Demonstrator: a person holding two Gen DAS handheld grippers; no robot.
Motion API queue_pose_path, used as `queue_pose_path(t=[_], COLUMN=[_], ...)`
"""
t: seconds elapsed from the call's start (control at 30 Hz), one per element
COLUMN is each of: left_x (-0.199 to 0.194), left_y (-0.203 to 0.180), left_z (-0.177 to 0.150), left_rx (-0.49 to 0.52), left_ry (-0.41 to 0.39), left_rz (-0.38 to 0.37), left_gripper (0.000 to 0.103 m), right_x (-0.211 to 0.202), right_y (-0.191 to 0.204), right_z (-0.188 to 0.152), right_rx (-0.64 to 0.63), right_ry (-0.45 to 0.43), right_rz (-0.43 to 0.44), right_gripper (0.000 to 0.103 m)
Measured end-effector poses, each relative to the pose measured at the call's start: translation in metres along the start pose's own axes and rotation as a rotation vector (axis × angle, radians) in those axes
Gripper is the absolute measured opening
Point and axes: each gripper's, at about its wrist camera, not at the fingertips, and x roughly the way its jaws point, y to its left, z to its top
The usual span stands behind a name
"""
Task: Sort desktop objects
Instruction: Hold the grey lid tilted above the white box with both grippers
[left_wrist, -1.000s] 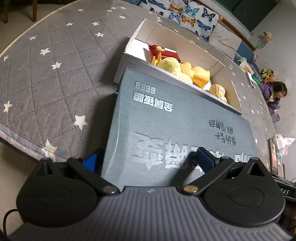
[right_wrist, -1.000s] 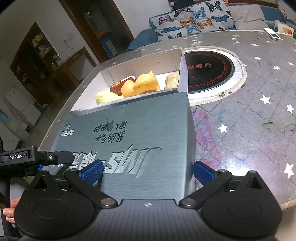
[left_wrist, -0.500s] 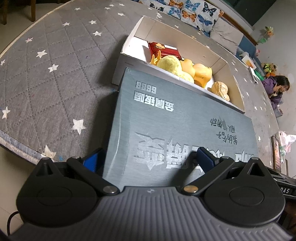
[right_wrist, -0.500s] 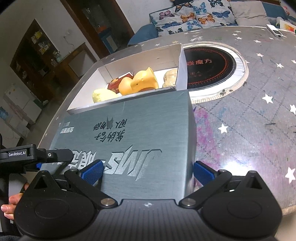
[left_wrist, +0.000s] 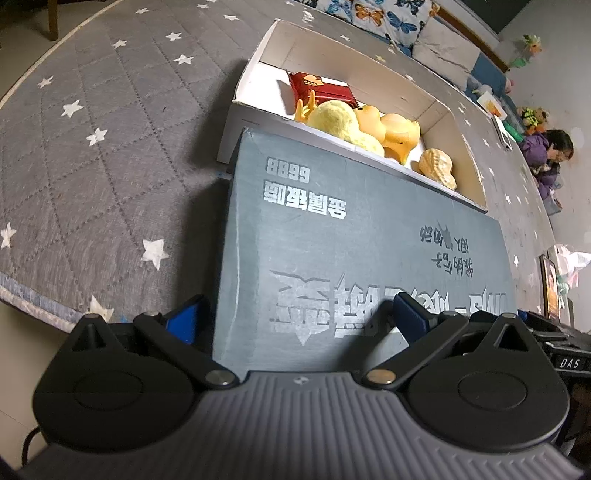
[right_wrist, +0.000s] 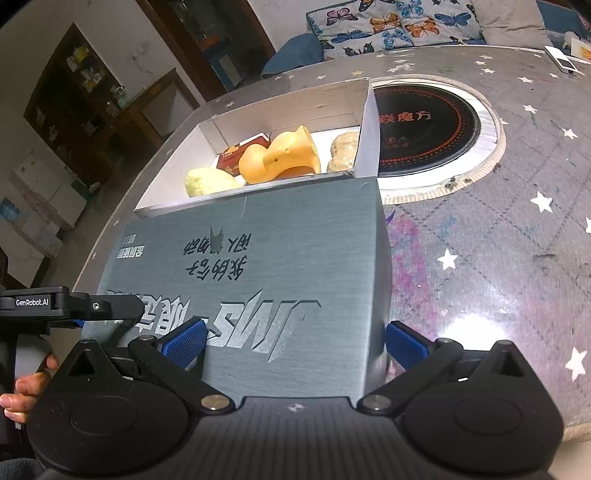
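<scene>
A grey box lid (left_wrist: 354, 251) with silver lettering hangs over the near wall of an open white box (left_wrist: 369, 72). My left gripper (left_wrist: 297, 319) is shut on the lid's near left corner, one blue pad outside the side wall and one on top. My right gripper (right_wrist: 295, 343) is shut on the lid (right_wrist: 266, 266) at its near right corner in the same way. In the box (right_wrist: 288, 107) lie a red packet (left_wrist: 321, 88), a yellow plush toy (left_wrist: 332, 120), an orange rubber duck (right_wrist: 284, 155) and a peanut-shaped toy (left_wrist: 437, 168).
The round table has a grey star-patterned cover (left_wrist: 92, 129) and a built-in black hob (right_wrist: 424, 133) just right of the box. A butterfly-print sofa (right_wrist: 388, 26) stands behind. A person (left_wrist: 546, 155) sits at the far right. A hand (right_wrist: 22, 391) holds the left gripper's handle.
Both grippers have carried the lid forward towards the box. The box and its toys now look nearer, and the lid's far edge reaches its near wall.
</scene>
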Motion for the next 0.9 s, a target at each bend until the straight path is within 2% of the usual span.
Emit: queue_pose_path(t=[0.63, 0.9], left_x=[0.004, 0.004], left_y=[-0.010, -0.011], left_z=[0.008, 0.010], left_rx=[0.077, 0.100], left_ry=[0.024, 0.030], left_rz=[0.026, 0.024], left_gripper=[0.103, 0.103], right_x=[0.006, 0.007], right_y=[0.001, 0.004], right_z=[0.020, 0.023], right_rx=[-0.131, -0.144], right_ry=[0.076, 0.095], right_rz=[0.002, 0.001], right_gripper=[0.103, 0.103])
